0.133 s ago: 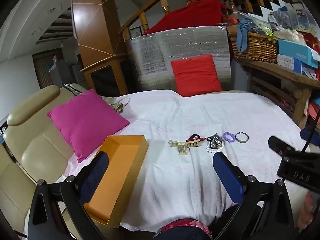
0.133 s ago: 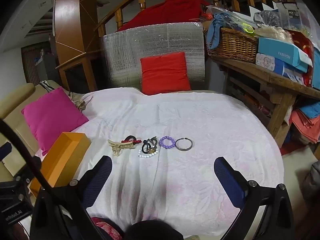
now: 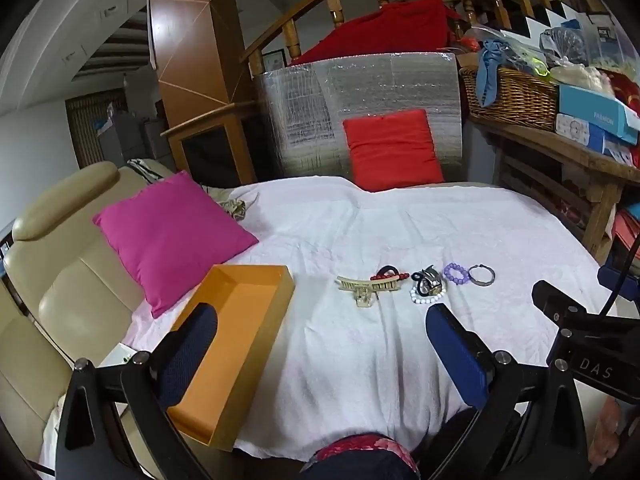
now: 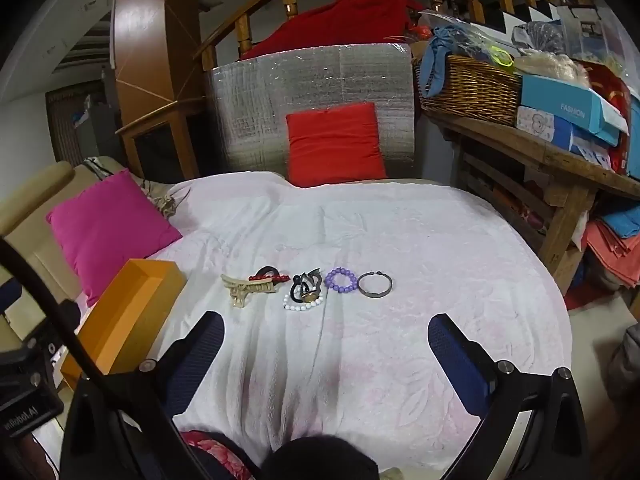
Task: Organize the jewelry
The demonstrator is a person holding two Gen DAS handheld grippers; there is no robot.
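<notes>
While both the left tool (image 3: 320, 340) and the right tool (image 4: 326, 338) hang spread wide and empty, nothing is sorted: the jewelry (image 4: 306, 286) lies in a row mid-bed (image 4: 400, 240), and the orange box (image 3: 240, 320) at the bed's left edge holds nothing.

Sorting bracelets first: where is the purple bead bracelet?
In the right wrist view, the purple bead bracelet lies mid-cloth, between the metal bangle and the black-and-white pile.
</notes>
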